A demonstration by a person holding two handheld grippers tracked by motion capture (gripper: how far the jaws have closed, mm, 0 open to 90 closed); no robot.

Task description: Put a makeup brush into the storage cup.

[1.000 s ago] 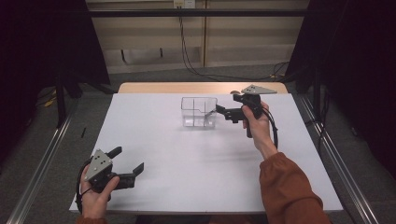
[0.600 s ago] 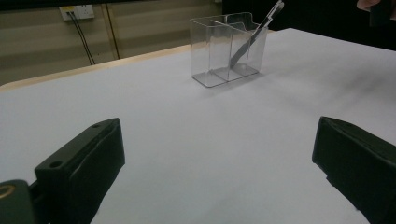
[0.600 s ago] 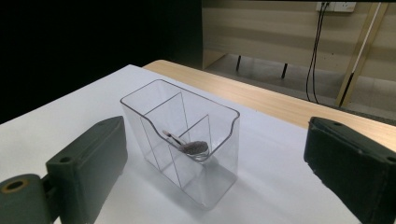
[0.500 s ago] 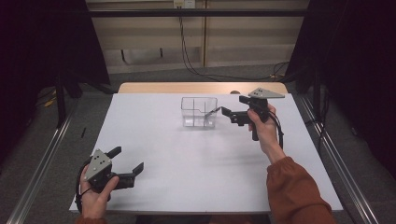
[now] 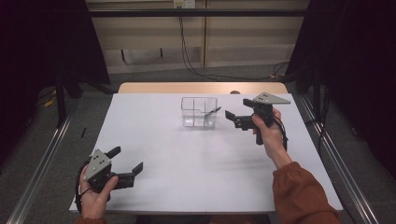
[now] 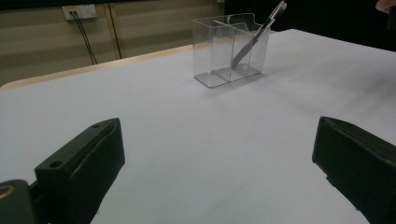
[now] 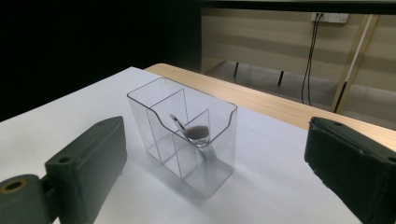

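right gripper (image 5: 232,119): we see it held above the white table (image 5: 187,154), jaws spread wide, nothing between them, pointing at the holder
left gripper (image 5: 126,161): we see it low at the near left corner of the table, jaws wide apart, empty, gripped by the left hand (image 5: 95,198)
right hand (image 5: 268,135): wraps the right gripper's handle, orange sleeve (image 5: 303,196) behind it
clear holder (image 5: 199,112): just ahead of the right gripper's jaws, near but apart from them; well apart from the left gripper, far ahead and to its right. In the right gripper view we have the holder (image 7: 184,140) centred between the two jaws, farther off, standing upright on the table
compartments: we count dividers splitting the holder into sections; exact count hard to tell
spoon (image 7: 194,133): small metal one, inside the holder, leaning tilted, bowl end up at the rim on the side nearest the right gripper. In the left gripper view the spoon (image 6: 257,35) leans to the right in the holder (image 6: 231,49), top poking above the rim
spoon vs right gripper: apart, no contact; jaw tips short of the holder wall
grey plate (image 5: 271,98): on top of the right gripper
wooden edge (image 5: 201,87): beyond the holder, past the far side of the white table
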